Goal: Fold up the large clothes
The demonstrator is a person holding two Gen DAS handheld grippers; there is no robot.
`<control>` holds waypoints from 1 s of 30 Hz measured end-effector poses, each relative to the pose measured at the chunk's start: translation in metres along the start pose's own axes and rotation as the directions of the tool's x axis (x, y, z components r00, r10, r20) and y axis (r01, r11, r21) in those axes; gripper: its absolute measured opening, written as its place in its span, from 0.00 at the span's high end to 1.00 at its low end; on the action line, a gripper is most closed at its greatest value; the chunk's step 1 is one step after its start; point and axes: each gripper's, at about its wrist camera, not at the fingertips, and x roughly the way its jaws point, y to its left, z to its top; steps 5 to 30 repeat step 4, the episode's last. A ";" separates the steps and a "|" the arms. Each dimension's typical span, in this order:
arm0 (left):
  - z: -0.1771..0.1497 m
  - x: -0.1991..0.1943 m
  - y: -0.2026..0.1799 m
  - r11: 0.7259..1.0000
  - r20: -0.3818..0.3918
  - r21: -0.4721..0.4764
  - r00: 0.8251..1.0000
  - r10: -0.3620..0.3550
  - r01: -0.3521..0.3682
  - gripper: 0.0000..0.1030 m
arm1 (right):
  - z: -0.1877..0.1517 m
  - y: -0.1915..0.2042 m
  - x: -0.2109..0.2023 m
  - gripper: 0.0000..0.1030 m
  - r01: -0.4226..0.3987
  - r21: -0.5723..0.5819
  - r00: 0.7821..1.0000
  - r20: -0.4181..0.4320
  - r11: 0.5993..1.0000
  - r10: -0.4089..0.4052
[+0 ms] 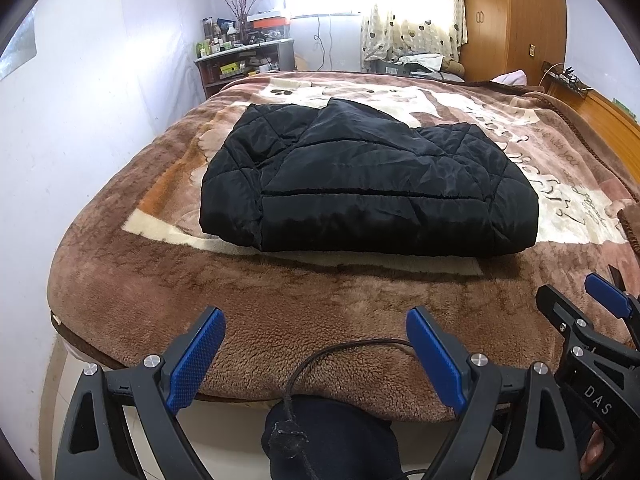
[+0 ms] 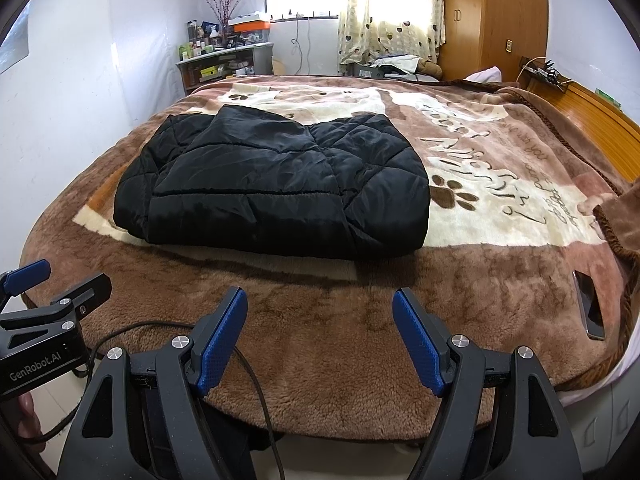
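A black quilted jacket [image 1: 368, 184] lies folded into a compact block on the brown plush blanket [image 1: 280, 312] of a bed. The same jacket [image 2: 272, 192] sits left of centre in the right wrist view. My left gripper [image 1: 316, 332] hovers over the bed's near edge, well short of the jacket, its blue pads wide apart and nothing between them. My right gripper [image 2: 320, 320] stands beside it, likewise open and empty, also clear of the jacket. Each gripper shows at the edge of the other's view.
A phone [image 2: 590, 306] lies on the blanket near the right edge. A black cable [image 1: 320, 356] trails across the near bed edge. A cluttered shelf [image 1: 244, 60], a curtain and a wooden wardrobe [image 1: 516, 16] stand behind the bed; a wooden headboard [image 2: 600, 116] runs along the right.
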 end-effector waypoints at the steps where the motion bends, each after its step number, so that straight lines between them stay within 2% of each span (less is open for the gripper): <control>1: 0.000 0.000 0.001 1.000 -0.001 -0.002 1.000 0.003 -0.003 0.10 | 0.000 0.000 0.000 0.27 0.000 0.000 1.000 0.000 1.000 0.000; 30: 0.000 0.000 0.001 1.000 0.000 -0.001 1.000 0.011 -0.011 0.10 | -0.001 0.000 0.000 0.27 0.000 0.001 1.000 -0.001 1.000 0.000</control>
